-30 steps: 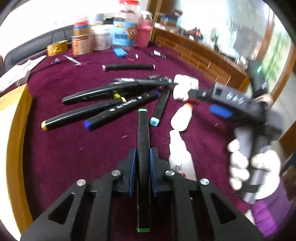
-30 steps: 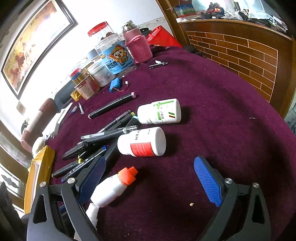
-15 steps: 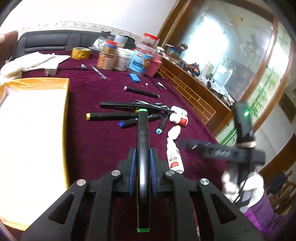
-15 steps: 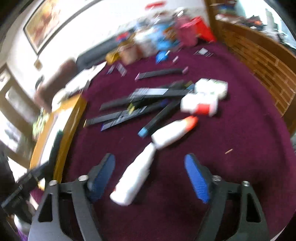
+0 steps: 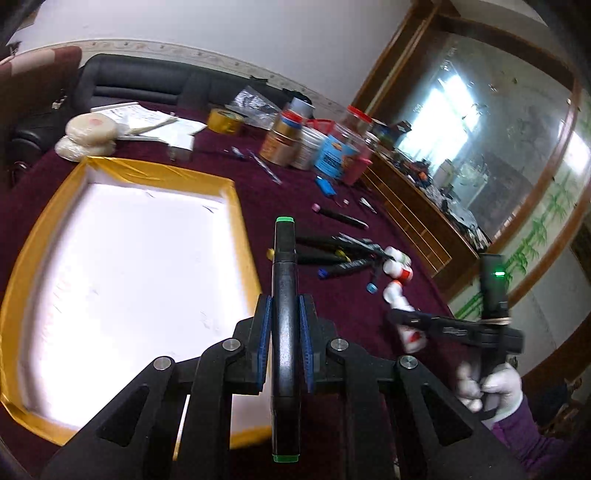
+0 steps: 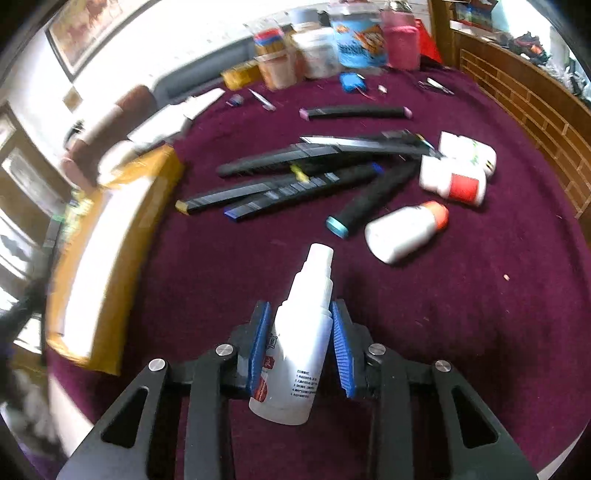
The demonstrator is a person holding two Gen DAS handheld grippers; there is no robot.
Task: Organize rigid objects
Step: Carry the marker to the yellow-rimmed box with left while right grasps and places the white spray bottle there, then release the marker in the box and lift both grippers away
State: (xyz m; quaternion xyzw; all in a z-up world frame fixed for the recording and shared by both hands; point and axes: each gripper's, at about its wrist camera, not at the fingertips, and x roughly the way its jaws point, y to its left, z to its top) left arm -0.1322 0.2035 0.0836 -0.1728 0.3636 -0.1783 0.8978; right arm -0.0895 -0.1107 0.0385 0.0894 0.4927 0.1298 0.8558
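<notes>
My left gripper (image 5: 284, 306) is shut on a black marker with green caps (image 5: 283, 258), held in the air beside the right rim of the gold-edged white tray (image 5: 236, 206). My right gripper (image 6: 301, 317) is closing, and its blue pads touch both sides of a white spray bottle (image 6: 299, 354) lying on the purple cloth. Ahead of it lie several black markers (image 6: 295, 184), an orange-capped white bottle (image 6: 402, 232), a red-labelled bottle (image 6: 454, 181) and a green-labelled bottle (image 6: 469, 151). A pink-capped marker (image 6: 354, 112) lies farther back.
Jars and cans (image 6: 354, 33) stand along the back of the table, with a blue item (image 6: 351, 79) and tweezers (image 6: 437, 85) near them. A wooden rail (image 6: 535, 107) borders the right side. A gloved hand (image 5: 495, 387) holds the right gripper (image 5: 454, 328).
The left gripper has carried the green-capped marker up and leftward to the tray's edge. The right gripper has swung over the white spray bottle and drawn its wide jaws in around it.
</notes>
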